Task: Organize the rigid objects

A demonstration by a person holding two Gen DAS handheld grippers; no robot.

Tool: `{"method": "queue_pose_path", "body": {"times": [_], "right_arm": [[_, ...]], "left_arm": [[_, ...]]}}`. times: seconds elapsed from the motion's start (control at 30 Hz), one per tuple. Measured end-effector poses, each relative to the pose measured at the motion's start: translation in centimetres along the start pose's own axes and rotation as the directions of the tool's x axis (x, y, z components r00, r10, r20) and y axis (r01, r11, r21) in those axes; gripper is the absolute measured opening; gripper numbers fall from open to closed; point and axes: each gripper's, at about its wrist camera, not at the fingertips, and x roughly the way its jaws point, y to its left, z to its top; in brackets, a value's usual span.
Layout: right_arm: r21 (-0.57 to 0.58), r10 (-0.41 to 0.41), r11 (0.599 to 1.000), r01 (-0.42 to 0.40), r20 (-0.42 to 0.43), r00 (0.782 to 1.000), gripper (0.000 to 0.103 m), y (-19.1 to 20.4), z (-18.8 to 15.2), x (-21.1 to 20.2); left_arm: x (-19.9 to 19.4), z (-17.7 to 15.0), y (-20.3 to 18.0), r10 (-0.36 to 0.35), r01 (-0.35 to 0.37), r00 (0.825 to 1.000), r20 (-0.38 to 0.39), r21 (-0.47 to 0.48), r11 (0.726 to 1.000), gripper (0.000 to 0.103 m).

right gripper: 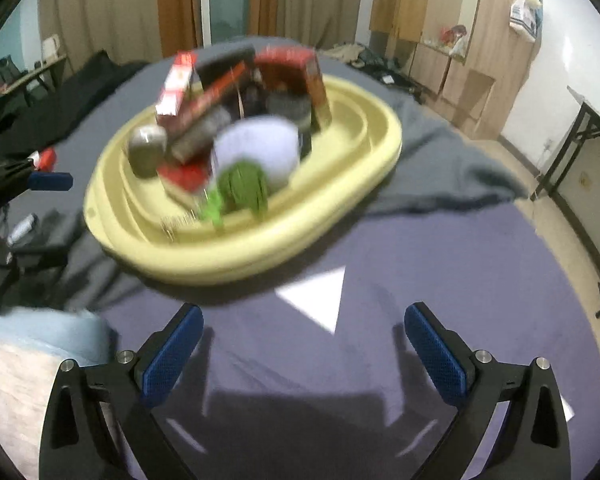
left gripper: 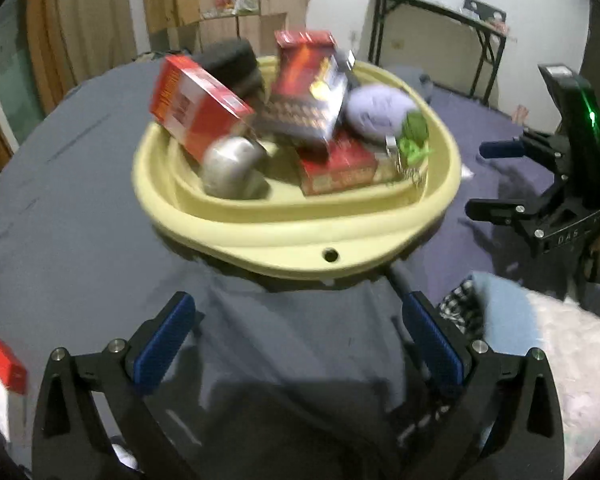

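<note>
Left gripper [left gripper: 296,332] wide open, holding nothing, over grey sheet [left gripper: 80,220] just short of the yellow basin [left gripper: 300,236]. Right gripper [right gripper: 302,336] also spread wide, empty, near the basin's other side. Basin piled with red boxes [left gripper: 196,108], a metal can [left gripper: 230,166], a lavender ball [left gripper: 376,110], green yarn [right gripper: 244,184]. Both views blurred.

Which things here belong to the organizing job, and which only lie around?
For the job: yellow basin, red boxes, dark box, grey metal piece, lavender ball, green yarn.

Lying about: white paper, blue cloth, folding table, wardrobe.
</note>
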Motion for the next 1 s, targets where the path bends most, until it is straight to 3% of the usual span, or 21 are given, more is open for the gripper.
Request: {"method": "queue_pose_path", "body": {"times": [0.13, 0.27, 1.0], "right_arm": [[-0.026, -0.021, 0.999, 0.021, -0.006, 1.000, 0.103, 0.9, -0.4, 2.6], [-0.009, -0.039, 0.999, 0.039, -0.003, 0.999, 0.103, 1.0, 0.0, 3.9], [-0.009, -0.037, 0.999, 0.037, 0.002, 0.999, 0.103, 1.0, -0.1, 4.0]], "left_arm": [[3.0, 0.5, 0.3, 0.054, -0.056, 0.998, -0.025, -0.083, 0.995, 0.103], [3.9, 1.7, -0.3, 0.107, -0.108, 0.994, -0.010, -0.107, 0.988, 0.103], [3.9, 1.0, -0.6, 0.107, -0.106, 0.994, -0.005, -0.113, 0.988, 0.103]]}}
